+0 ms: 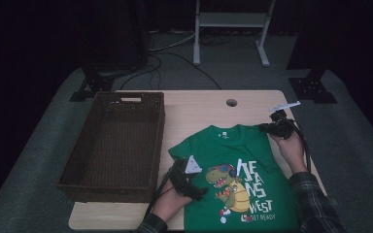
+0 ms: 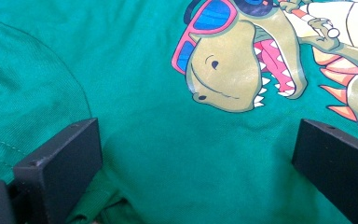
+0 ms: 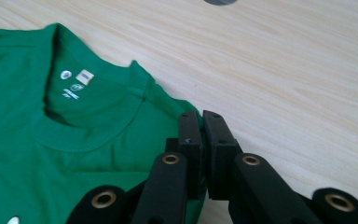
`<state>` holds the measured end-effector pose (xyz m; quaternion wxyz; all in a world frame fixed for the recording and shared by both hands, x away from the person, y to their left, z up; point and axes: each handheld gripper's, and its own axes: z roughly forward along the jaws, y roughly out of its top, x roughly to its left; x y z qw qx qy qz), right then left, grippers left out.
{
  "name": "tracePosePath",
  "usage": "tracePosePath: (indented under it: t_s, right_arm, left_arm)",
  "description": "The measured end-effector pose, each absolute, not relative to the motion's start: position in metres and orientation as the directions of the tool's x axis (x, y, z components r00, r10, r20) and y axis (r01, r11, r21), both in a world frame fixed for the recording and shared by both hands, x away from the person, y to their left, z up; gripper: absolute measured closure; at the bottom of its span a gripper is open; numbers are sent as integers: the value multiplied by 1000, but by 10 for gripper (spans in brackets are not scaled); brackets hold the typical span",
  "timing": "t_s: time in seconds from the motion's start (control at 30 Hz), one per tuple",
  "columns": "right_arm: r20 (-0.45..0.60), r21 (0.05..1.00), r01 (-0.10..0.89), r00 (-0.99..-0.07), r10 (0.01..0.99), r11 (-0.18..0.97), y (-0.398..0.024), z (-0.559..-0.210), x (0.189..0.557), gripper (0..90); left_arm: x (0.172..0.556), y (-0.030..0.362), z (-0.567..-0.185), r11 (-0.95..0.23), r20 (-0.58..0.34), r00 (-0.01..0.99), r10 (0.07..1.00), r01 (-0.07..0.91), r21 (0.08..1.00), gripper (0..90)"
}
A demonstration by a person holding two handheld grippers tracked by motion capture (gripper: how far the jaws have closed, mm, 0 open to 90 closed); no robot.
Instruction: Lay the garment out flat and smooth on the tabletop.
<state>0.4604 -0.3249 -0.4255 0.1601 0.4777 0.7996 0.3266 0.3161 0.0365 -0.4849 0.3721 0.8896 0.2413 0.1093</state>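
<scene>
At the far left a basket was seen standing on the table, just beside the shirt. The shirt was laid flat, print up, at the near right of the table, its collar towards the far edge.

The left gripper was held low over the shirt's left side, by the sleeve. Its jaws were spread wide, with the fabric lying beneath and between them and the dinosaur print just beyond; nothing was pinched yet.

On to the right: the right gripper was placed at the far right shoulder, beside the collar. Its jaws were pressed together, and the shirt's edge seemed to be pinched between them, though the cloth at the pads was partly hidden.

A fold was judged to be in hand. It would best be done with the left jaws closed on the sleeve edge first, both corners then lifted evenly and the cloth kept taut, so no wrinkle would be dragged across the print.
</scene>
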Motion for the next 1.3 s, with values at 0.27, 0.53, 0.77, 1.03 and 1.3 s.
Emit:
tracePosePath:
  t_s: [0.27,0.53,0.77,1.03,1.3]
  right_arm:
    - [32,648,678,-479,877,347,-323,-435,466,868]
    - [-8,639,676,-471,882,367,-320,-439,467,785]
    - [-37,660,650,-473,880,377,-320,-430,461,719]
    - [-47,669,638,-475,879,381,-321,-419,448,684]
    - [-54,666,635,-482,874,392,-318,-415,429,669]
  left_arm:
    - [316,37,-485,-606,15,859,511,348,715,6]
    - [316,37,-485,-606,15,860,511,348,715,6]
    - [316,37,-485,-606,15,860,511,348,715,6]
    - [316,37,-485,-608,15,860,510,349,714,6]
    - [316,37,-485,-607,15,860,511,348,714,6]
